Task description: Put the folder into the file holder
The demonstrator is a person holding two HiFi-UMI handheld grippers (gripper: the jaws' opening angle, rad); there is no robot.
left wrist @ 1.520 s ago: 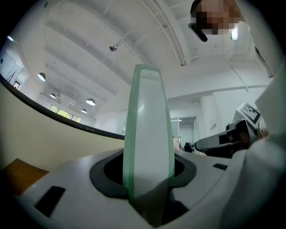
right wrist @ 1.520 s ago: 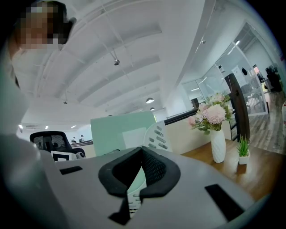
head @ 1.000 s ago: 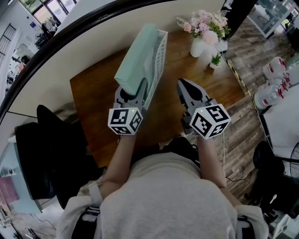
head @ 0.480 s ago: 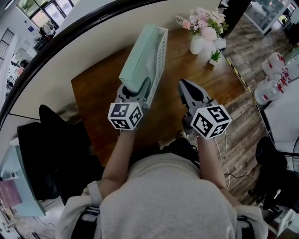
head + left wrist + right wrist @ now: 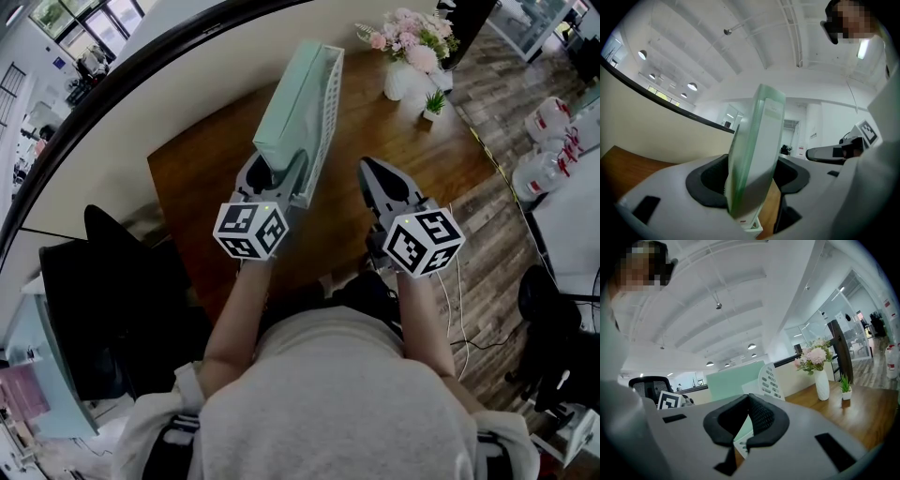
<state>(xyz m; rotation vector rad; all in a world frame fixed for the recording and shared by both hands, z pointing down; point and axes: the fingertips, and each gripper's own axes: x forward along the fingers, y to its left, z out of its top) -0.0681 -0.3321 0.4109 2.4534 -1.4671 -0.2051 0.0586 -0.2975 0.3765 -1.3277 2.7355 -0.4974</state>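
Folder: the pale green folder point(image 5: 289, 112) stands on its long edge inside the file holder point(image 5: 325, 103), against the holder's left wall; its near end sticks out of the holder's open near end.
File holder: white mesh; it lies lengthwise on the wooden table point(image 5: 412, 169), running away from the person.
Left gripper: the left gripper point(image 5: 277, 174) is at the near end of the file holder, astride the folder's end; in the left gripper view the folder rises between the pads with dark gaps showing beside it, so the pads look clear of it.
Change: the left jaws are opening, spread wide around the folder; the grip is being given up.
Meaning: the folder seems to rest on the holder and not on the gripper; I judge the placing all but done, with only a straight pull-back towards the person left.
Right gripper: the right gripper point(image 5: 369, 172) hovers to the right of the file holder, apart from it; its pads meet with nothing between them.
Risk: a pad that catches the folder's end could drag it out of the holder; the folder leans slightly.
Beyond the file holder: a vase of flowers point(image 5: 410, 58) and a small plant point(image 5: 433, 119) stand off to its far right, well apart.
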